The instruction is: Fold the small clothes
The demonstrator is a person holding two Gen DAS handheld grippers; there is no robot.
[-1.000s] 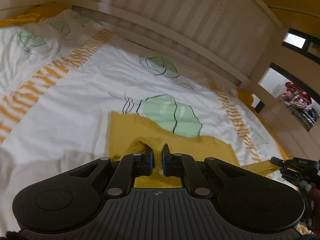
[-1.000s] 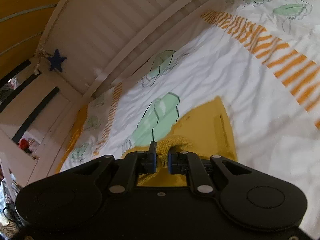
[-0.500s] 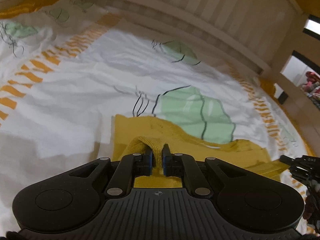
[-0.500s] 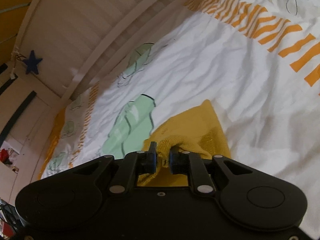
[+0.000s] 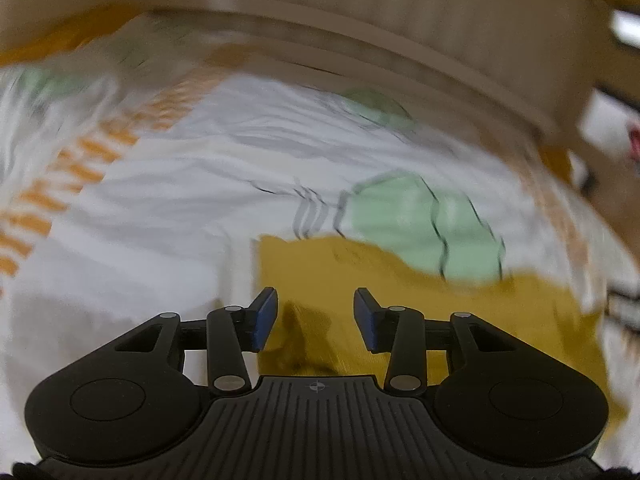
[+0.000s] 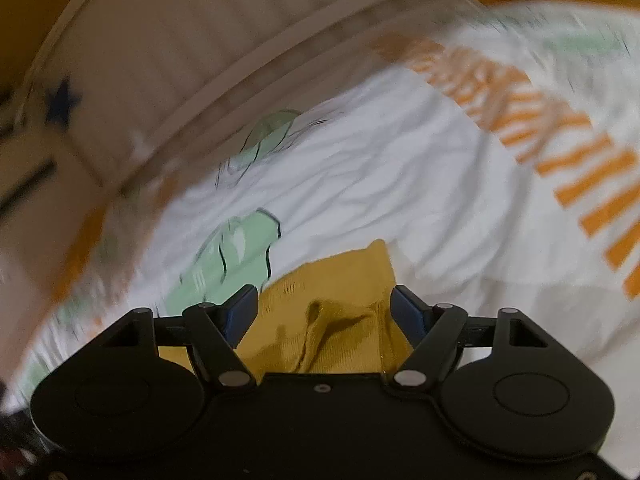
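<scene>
A mustard-yellow knit garment (image 5: 460, 312) lies flat on the white bedsheet (image 5: 180, 216); it also shows in the right wrist view (image 6: 340, 280). My left gripper (image 5: 315, 316) is open, its blue pads apart, just above the garment's near edge with nothing between them. My right gripper (image 6: 325, 312) is open too, over a raised wrinkle of the yellow knit (image 6: 320, 320) at the garment's other end. Both views are blurred by motion.
The sheet has green leaf prints (image 5: 420, 224) and orange striped bands (image 6: 560, 132). A pale slatted bed rail (image 5: 360, 40) runs along the far side; it also shows in the right wrist view (image 6: 200, 60), with a blue star (image 6: 62, 100) on it.
Both grippers were shut on pinched folds of the yellow garment; now both have opened and let it go. The garment lies on the sheet. Both cameras are moving.
</scene>
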